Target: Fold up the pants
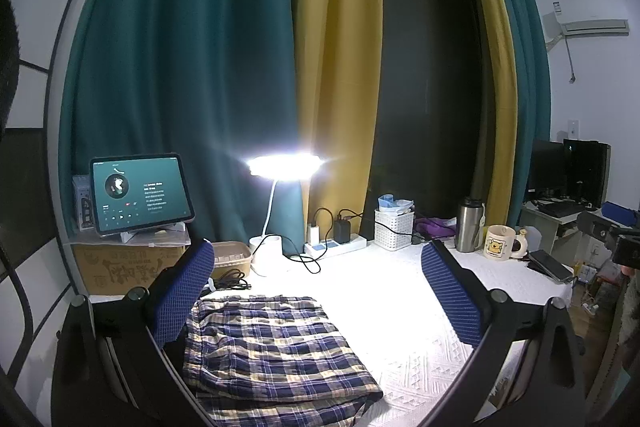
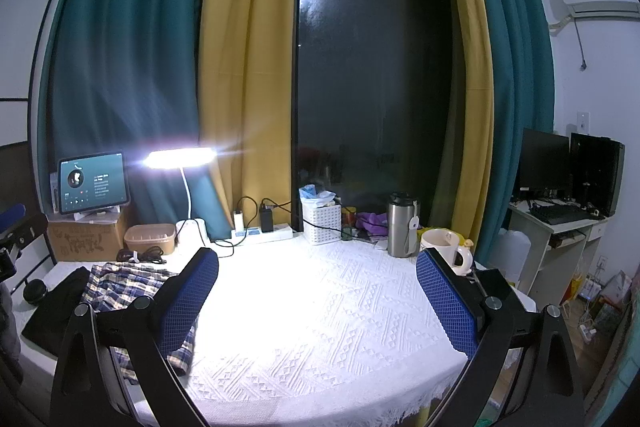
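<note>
The plaid pants (image 1: 272, 347), navy, cream and yellow, lie folded into a compact rectangle on the white textured tablecloth (image 1: 400, 327), at the table's left. My left gripper (image 1: 320, 287) is open and empty, hovering above the pants with its blue-padded fingers (image 1: 182, 295) spread wide. In the right wrist view the pants (image 2: 120, 287) sit at the far left, partly behind the left finger. My right gripper (image 2: 318, 303) is open and empty over the bare cloth (image 2: 320, 327) to the right of the pants.
Along the back edge stand a lit desk lamp (image 1: 284, 167), a tablet (image 1: 140, 193) on a cardboard box, a tan container (image 1: 232, 259), a power strip (image 1: 336, 247), a white basket (image 1: 394, 229), a steel flask (image 1: 470, 225) and a mug (image 1: 498, 243). A phone (image 1: 554, 265) lies at the right edge.
</note>
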{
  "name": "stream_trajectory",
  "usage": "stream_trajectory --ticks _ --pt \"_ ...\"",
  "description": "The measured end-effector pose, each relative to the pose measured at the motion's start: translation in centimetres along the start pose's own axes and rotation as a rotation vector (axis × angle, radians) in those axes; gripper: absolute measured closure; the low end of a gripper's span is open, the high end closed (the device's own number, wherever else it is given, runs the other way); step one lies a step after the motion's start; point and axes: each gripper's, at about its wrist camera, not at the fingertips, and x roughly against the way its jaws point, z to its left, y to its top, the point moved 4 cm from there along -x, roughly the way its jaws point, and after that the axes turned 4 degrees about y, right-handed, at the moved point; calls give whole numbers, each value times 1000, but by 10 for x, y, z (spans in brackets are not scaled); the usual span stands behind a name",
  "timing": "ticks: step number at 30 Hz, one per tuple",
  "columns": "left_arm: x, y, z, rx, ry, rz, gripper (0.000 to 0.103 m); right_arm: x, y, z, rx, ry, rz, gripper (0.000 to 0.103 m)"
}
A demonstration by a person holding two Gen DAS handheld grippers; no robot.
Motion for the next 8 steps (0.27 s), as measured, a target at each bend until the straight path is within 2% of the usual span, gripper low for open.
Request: stream_trajectory --ticks 8 --pt "-1 0 0 0 -4 1 1 0 0 0 0 -1 1 3"
